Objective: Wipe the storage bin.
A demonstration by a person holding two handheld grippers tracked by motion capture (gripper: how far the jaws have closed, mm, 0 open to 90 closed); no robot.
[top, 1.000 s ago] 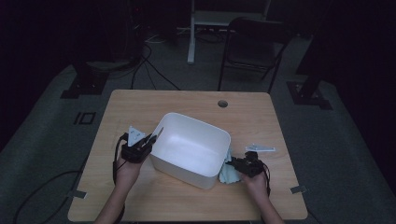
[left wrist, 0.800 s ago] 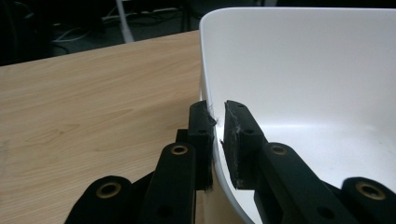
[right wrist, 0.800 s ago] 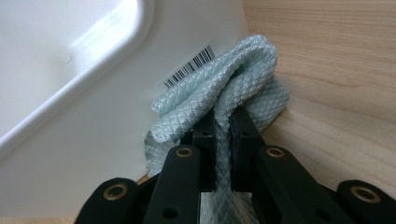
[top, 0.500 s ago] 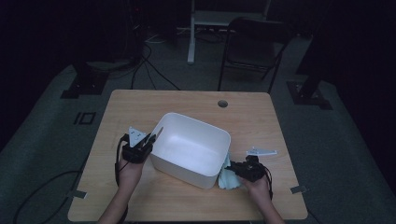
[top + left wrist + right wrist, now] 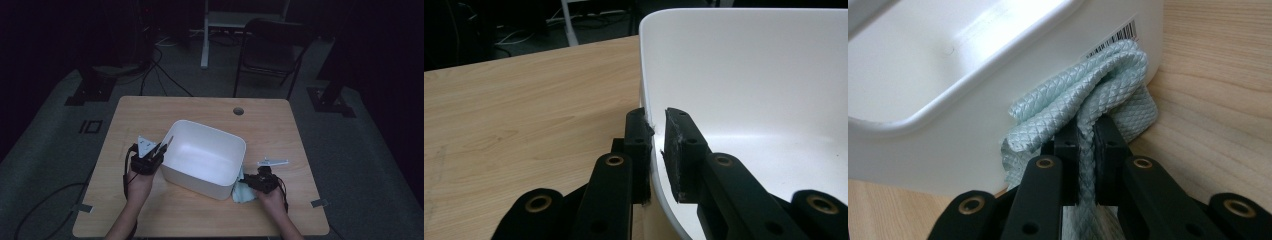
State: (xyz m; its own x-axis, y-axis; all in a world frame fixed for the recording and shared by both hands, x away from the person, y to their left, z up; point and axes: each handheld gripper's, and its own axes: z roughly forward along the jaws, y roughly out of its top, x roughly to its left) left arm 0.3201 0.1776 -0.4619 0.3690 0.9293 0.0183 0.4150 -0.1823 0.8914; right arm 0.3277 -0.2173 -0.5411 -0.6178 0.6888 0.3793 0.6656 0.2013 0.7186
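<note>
Grippers hold one white tub [image 5: 205, 157], one cloth [image 5: 1088, 100].

A tub [image 5: 202, 160] sits mid-table [image 5: 150, 107], a cloth [image 5: 241, 191] touching its right side.

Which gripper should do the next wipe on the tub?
Right. The right gripper is shut on the cloth, which is bunched against the tub's outer wall. The left gripper clamps the rim, steadying it.

Room: dark; floor and chair [image 5: 272, 47] barely legible.
Table [image 5: 150, 110]: dimly lit from above, evenly.
White tub [image 5: 200, 152]: brightest item, soft sheen along rim, shaded side wall.
High view: grainy, soft.
Gripper views: sharper; cloth [image 5: 1088, 90] weave crisp, near jaws slightly blurred.
</note>
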